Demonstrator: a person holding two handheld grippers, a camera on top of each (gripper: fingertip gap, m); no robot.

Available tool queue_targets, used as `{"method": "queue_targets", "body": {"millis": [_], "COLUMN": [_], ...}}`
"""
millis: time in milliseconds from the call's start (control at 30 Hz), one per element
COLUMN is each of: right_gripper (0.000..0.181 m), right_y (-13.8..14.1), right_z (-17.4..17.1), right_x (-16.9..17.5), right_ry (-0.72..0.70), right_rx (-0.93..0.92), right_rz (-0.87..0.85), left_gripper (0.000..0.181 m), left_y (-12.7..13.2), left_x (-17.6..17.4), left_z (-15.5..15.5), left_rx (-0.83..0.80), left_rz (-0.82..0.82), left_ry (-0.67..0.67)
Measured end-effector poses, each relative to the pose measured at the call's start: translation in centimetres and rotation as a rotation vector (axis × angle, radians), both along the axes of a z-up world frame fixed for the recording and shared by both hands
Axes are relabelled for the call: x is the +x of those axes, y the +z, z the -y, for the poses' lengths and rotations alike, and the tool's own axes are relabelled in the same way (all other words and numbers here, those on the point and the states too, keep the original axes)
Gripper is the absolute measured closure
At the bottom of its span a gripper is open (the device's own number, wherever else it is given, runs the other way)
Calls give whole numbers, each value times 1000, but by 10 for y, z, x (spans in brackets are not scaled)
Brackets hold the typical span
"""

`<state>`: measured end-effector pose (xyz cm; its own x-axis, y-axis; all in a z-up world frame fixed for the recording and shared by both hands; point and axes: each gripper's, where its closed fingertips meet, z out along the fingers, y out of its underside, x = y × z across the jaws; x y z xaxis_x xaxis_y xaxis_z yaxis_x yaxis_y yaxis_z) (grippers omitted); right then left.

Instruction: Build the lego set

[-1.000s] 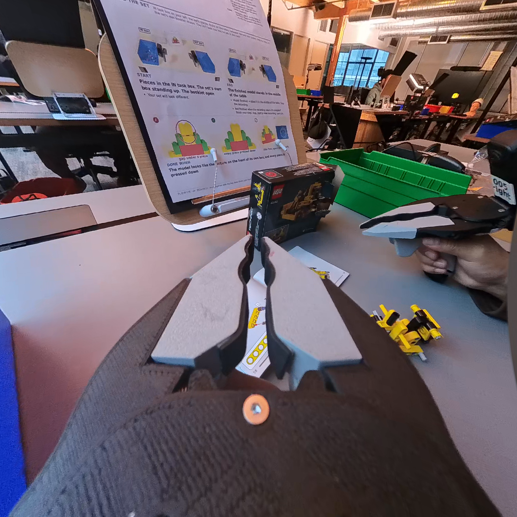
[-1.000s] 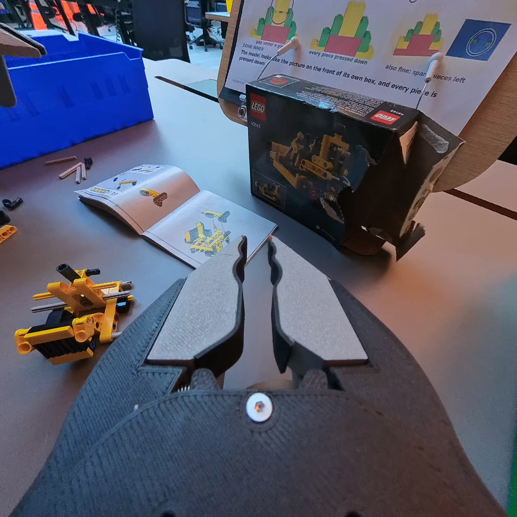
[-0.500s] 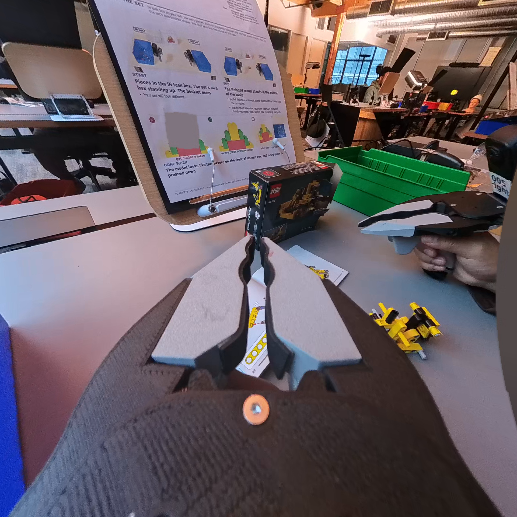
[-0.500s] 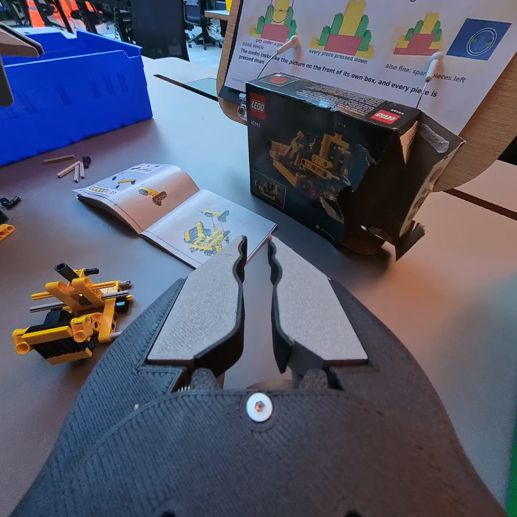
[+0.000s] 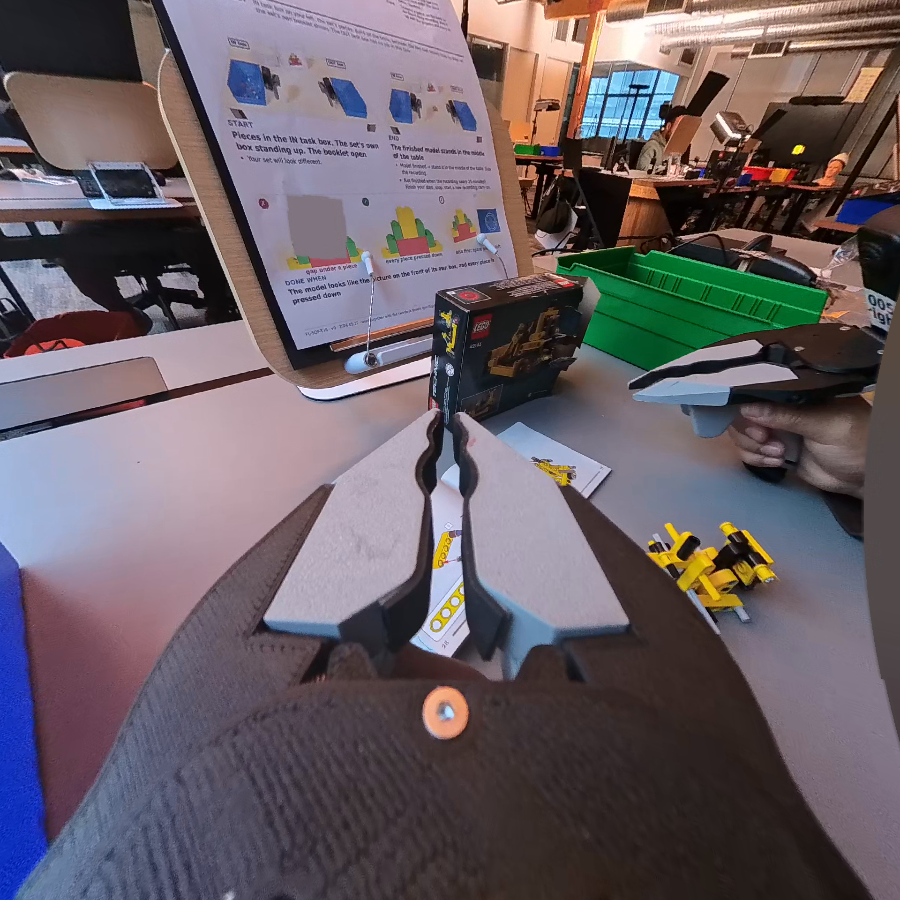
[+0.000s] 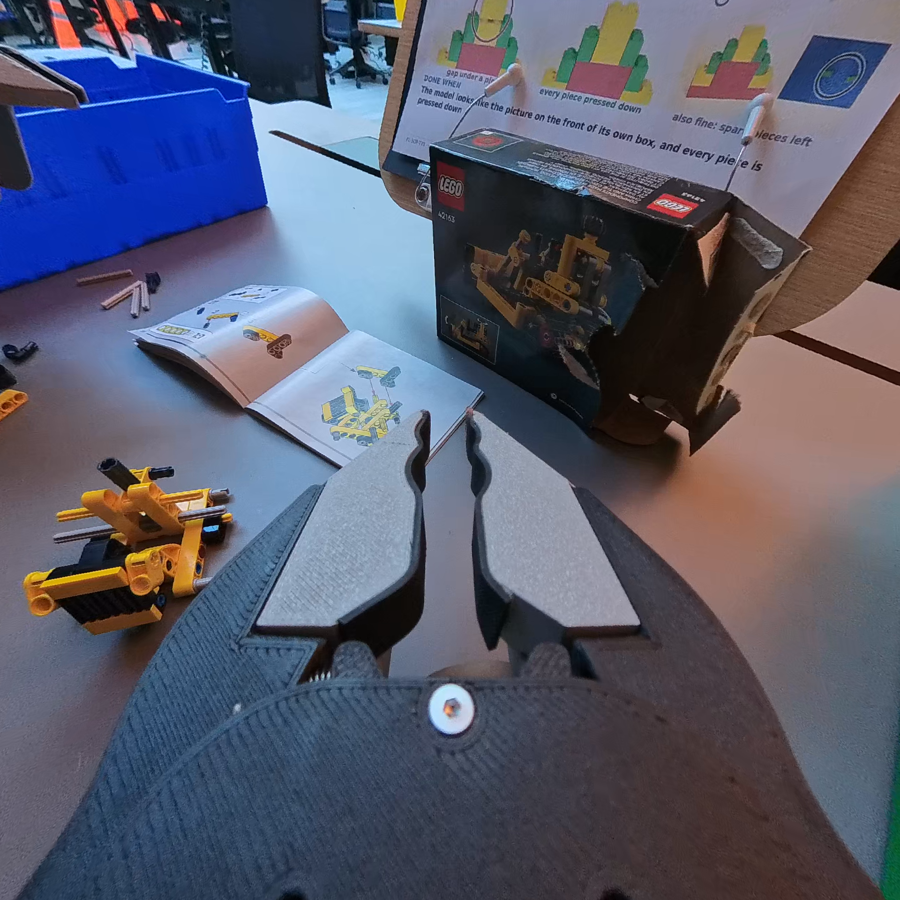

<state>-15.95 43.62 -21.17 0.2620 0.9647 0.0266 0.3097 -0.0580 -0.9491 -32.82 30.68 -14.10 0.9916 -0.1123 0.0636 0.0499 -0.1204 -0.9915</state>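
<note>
A partly built yellow and black lego model (image 5: 706,570) lies on the grey table, to the right of my left gripper (image 5: 447,419) and to the left of my right gripper (image 6: 447,419); it also shows in the right wrist view (image 6: 126,550). An open instruction booklet (image 6: 302,370) lies ahead of both grippers. The black lego box (image 6: 535,292) stands behind it. Both grippers hover above the table with their fingers almost together and nothing between them. The right gripper (image 5: 643,389), held by a hand, also shows in the left wrist view.
A blue bin (image 6: 136,160) stands at the far left, with small tan rods (image 6: 126,292) and dark loose pieces (image 6: 19,348) in front of it. A green bin (image 5: 682,302) stands at the right. An instruction board (image 5: 341,170) leans behind the box. Spacing between my two grippers at the tips: around 25 cm.
The left wrist view has shifted slightly, and the box sits a little more to the left and higher in it. The right gripper and the model have hardly moved.
</note>
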Motion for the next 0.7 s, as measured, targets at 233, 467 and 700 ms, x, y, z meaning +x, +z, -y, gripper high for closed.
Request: {"method": "queue_targets", "body": {"millis": [233, 467, 700], "right_gripper": [170, 170, 170], "right_y": [-1, -1, -1], "right_z": [0, 0, 1], "right_x": [-1, -1, -1], "right_ry": [1, 2, 2], "right_rx": [-1, 0, 3], "right_rz": [3, 5, 5], "left_gripper": [181, 180, 181], "left_y": [2, 1, 1], "left_x": [0, 1, 1], "left_z": [1, 0, 0], "left_rx": [6, 4, 3], "left_rz": [1, -1, -5], "left_ry": [1, -2, -2]}}
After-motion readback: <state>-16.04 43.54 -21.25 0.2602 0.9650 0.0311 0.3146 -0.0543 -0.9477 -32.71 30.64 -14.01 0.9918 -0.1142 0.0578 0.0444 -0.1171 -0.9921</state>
